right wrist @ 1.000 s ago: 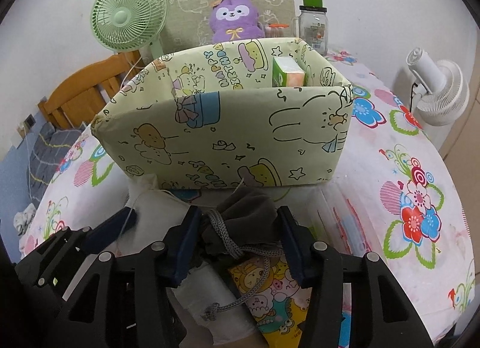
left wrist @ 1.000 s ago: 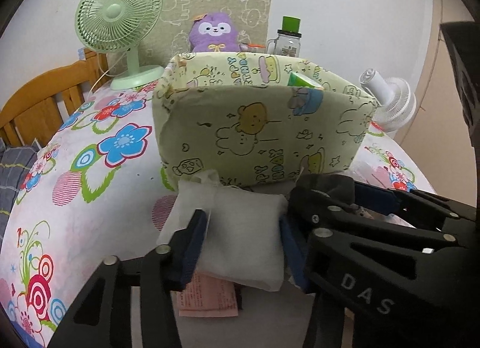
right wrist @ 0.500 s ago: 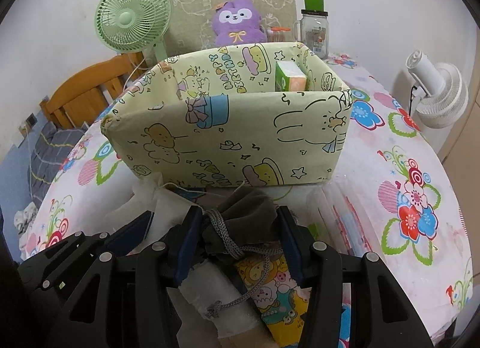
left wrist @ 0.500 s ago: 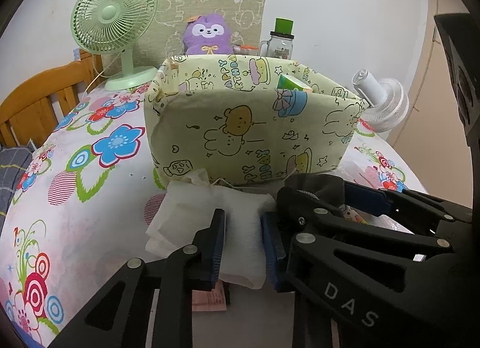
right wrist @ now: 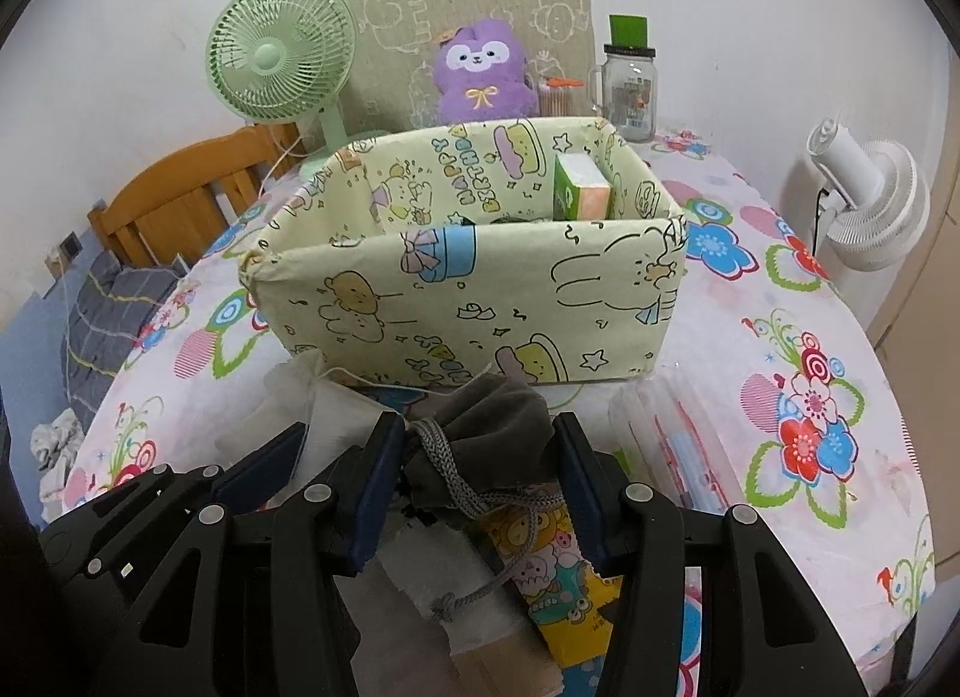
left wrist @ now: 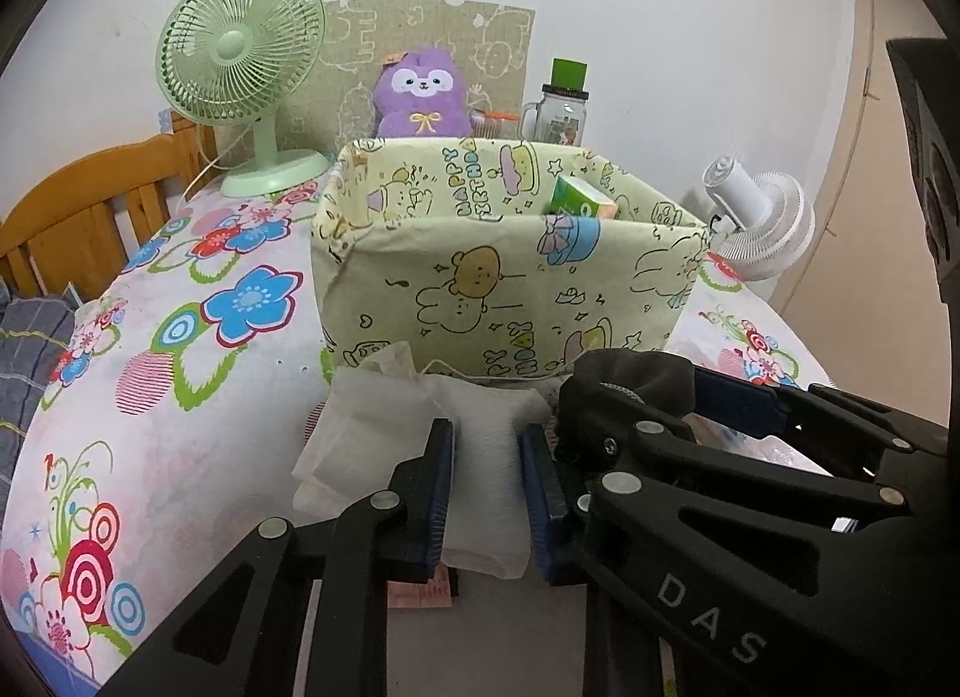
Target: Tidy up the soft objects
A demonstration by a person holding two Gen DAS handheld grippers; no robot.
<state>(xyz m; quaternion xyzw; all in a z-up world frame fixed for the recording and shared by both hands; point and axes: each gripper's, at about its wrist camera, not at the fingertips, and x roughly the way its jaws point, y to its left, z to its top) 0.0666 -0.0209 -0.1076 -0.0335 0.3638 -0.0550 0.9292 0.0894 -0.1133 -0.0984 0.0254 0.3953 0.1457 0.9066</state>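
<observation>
A yellow cartoon-print fabric bin (left wrist: 498, 283) (right wrist: 468, 301) stands in the middle of the flowered table, with a green tissue pack (left wrist: 579, 199) (right wrist: 579, 193) inside. Just in front of the bin, my left gripper (left wrist: 485, 439) is shut on a white soft pouch (left wrist: 390, 427), pinching its middle. To its right, my right gripper (right wrist: 477, 439) is shut on a grey drawstring pouch (right wrist: 498, 427) (left wrist: 636, 379), whose cord hangs down. The two grippers sit side by side, close together. A cartoon-print packet (right wrist: 552, 565) lies under the grey pouch.
A green desk fan (left wrist: 240, 96), a purple plush toy (left wrist: 423, 96) and a glass jar with a green lid (left wrist: 561, 108) stand behind the bin near the wall. A white fan (right wrist: 870, 205) is at the right edge, a wooden bed rail (left wrist: 78, 211) at the left. Clear packets (right wrist: 678, 445) lie right of my right gripper.
The left gripper's jaws have closed onto the white pouch, squeezing it narrow and lifting it slightly. The right gripper has kept its grip on the grey pouch and stayed put.
</observation>
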